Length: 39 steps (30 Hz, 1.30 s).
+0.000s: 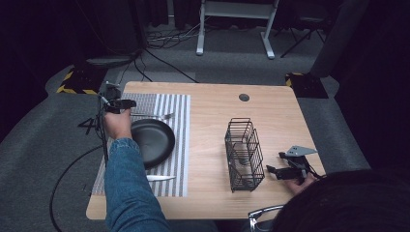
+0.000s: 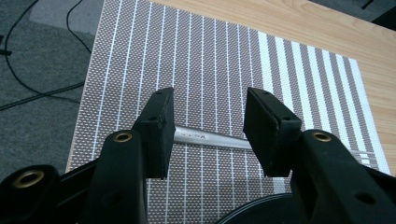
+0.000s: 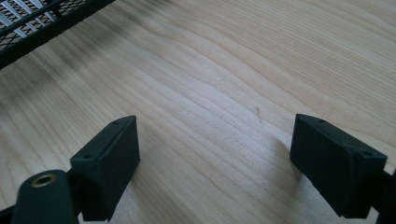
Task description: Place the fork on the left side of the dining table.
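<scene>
Left gripper (image 1: 121, 104): at the far left corner of the mat (image 1: 179, 145), jaws half apart astride the handle of the fork (image 2: 210, 138); pads not pressing it. Fork lies flat on the mat, just beyond the plate (image 1: 152, 142), tines toward the counter's middle. Plate: black, empty, on the mat. Knife (image 1: 159, 178): on the mat's near edge, just before the plate. Rack (image 1: 244, 154): black wire, on bare counter (image 1: 212, 125), right of the mat. Right gripper (image 1: 285, 171): near right edge, just beside the rack, jaws wide over bare wood, holding nothing.
</scene>
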{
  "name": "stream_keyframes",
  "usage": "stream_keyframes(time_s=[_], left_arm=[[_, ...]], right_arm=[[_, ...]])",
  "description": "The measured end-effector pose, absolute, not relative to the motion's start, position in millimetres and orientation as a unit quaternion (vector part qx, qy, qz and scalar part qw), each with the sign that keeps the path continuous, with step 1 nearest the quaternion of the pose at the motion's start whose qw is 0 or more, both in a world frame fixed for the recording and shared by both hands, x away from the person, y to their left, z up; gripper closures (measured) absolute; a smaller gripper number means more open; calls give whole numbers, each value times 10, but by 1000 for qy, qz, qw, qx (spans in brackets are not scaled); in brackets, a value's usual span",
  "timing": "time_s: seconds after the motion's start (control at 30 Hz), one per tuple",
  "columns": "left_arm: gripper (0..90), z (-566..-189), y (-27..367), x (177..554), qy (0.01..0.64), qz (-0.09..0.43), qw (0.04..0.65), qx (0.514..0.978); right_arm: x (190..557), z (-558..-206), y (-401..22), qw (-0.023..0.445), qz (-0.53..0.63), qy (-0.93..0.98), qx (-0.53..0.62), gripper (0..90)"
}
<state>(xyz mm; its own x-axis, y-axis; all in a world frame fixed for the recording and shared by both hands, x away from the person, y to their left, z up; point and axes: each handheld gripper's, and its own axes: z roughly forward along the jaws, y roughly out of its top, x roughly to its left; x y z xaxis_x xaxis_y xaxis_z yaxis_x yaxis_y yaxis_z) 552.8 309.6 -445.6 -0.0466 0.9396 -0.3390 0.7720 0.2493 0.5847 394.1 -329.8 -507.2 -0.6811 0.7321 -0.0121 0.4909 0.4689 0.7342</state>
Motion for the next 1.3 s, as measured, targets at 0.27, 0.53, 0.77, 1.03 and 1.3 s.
stream_keyframes(time_s=[0.27,0.53,0.77,1.03,1.3], left_arm=[[528,-4309,3026,5423,698,140,351,608],[520,-4024,2874,5225,670,162,368,624],[519,-3753,2777,4964,641,178,392,636],[518,-3542,2783,4624,625,196,409,635],[511,-3346,2781,4304,605,212,426,639]], right_arm=[[3941,-5072,-3298,165,365,841,364,160],[3941,-5072,-3298,165,365,841,364,160],[3943,-5072,-3297,165,365,841,364,160],[3953,-5071,-3290,164,365,841,365,161],[3953,-5071,-3291,164,365,841,365,161]])
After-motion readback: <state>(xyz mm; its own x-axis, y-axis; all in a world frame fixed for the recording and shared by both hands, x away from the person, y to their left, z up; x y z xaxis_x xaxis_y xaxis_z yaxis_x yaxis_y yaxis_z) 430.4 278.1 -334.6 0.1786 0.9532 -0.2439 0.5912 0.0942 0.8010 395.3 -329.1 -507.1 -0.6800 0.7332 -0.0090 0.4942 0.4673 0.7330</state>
